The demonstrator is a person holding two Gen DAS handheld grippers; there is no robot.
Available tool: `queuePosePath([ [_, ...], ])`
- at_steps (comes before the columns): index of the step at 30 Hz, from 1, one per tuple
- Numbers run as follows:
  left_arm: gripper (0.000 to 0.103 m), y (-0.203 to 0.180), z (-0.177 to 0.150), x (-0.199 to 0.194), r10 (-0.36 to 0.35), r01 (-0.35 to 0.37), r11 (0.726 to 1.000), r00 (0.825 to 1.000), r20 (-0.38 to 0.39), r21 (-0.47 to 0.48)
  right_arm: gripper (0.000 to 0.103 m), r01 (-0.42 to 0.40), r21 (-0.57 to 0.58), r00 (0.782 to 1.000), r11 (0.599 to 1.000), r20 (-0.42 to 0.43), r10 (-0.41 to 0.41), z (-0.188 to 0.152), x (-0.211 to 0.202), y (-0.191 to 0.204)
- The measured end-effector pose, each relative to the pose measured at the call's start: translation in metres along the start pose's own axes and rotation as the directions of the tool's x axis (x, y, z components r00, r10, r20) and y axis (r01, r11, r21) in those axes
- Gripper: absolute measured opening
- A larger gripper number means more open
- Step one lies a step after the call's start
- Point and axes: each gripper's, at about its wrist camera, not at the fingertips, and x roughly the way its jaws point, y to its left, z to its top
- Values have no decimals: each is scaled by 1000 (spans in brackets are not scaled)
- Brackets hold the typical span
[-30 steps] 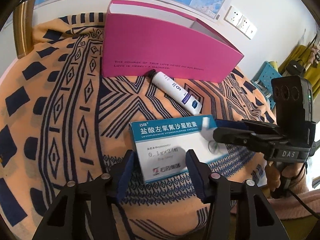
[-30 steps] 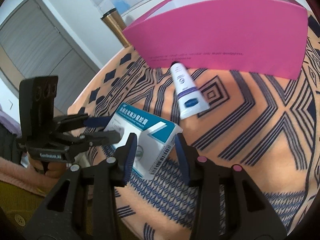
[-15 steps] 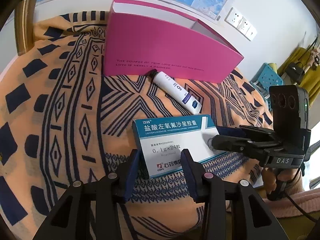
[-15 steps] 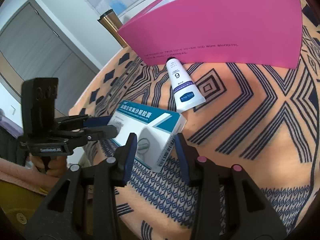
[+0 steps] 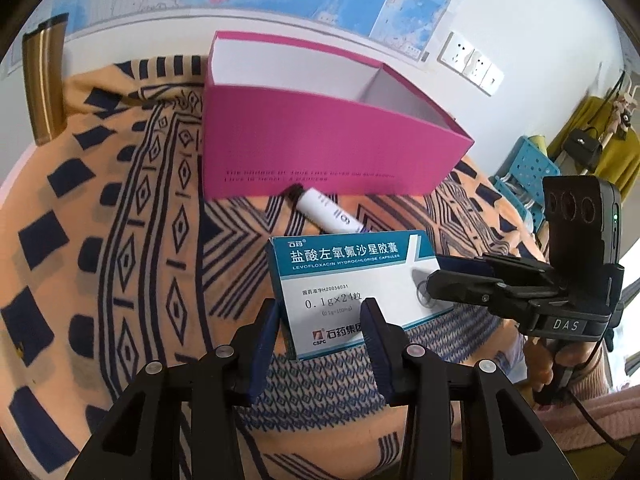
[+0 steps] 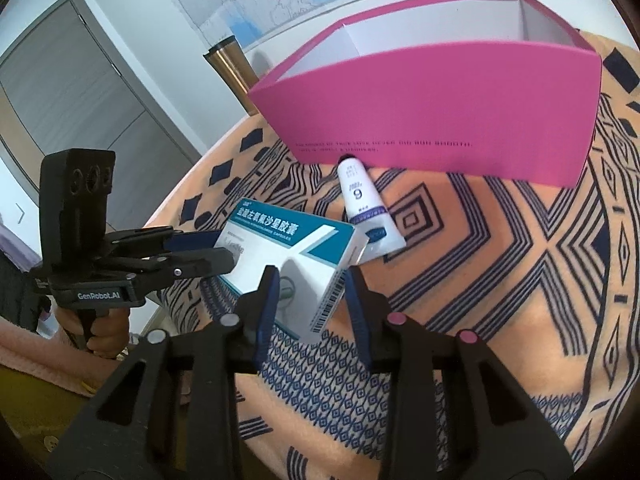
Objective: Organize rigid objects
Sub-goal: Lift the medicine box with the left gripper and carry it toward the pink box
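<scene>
A white and teal medicine box (image 5: 352, 284) is held off the patterned cloth between both grippers. My left gripper (image 5: 322, 312) is shut on its near left end. My right gripper (image 6: 310, 284) is shut on its other end; it also shows in the left wrist view (image 5: 434, 274). The box shows in the right wrist view (image 6: 288, 252) too. A white tube (image 5: 328, 216) lies on the cloth just behind the box, its cap against the open pink box (image 5: 320, 148). The tube (image 6: 366, 208) and the pink box (image 6: 440, 120) also show in the right wrist view.
An orange and navy patterned cloth (image 5: 120, 240) covers the table. A gold flask (image 5: 42, 84) stands at the far left near the wall. A wall with a map and sockets (image 5: 472, 60) is behind the pink box. A grey door (image 6: 80, 92) is at left.
Both grippers have lifted the medicine box up from the cloth and carried it a little toward the pink box. The tube has not moved.
</scene>
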Motion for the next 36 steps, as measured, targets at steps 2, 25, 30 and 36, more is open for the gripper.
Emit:
queuePosePath([
  [2, 41, -1, 3, -1, 1, -1, 1000, 1000, 8, 3, 37, 1, -3, 1000, 1000, 6, -1, 2, -1, 0],
  [25, 41, -9, 38, -20, 18, -22, 999, 990, 138, 30, 37, 24, -48, 997, 999, 78, -20, 33, -14, 4],
  [30, 42, -11, 47, -25, 20, -27, 999, 987, 161, 40, 37, 34, -72, 994, 997, 107, -26, 43, -19, 7],
  [36, 41, -12, 57, -27, 25, -34, 998, 983, 182, 49, 37, 49, -96, 990, 994, 136, -36, 55, -23, 11],
])
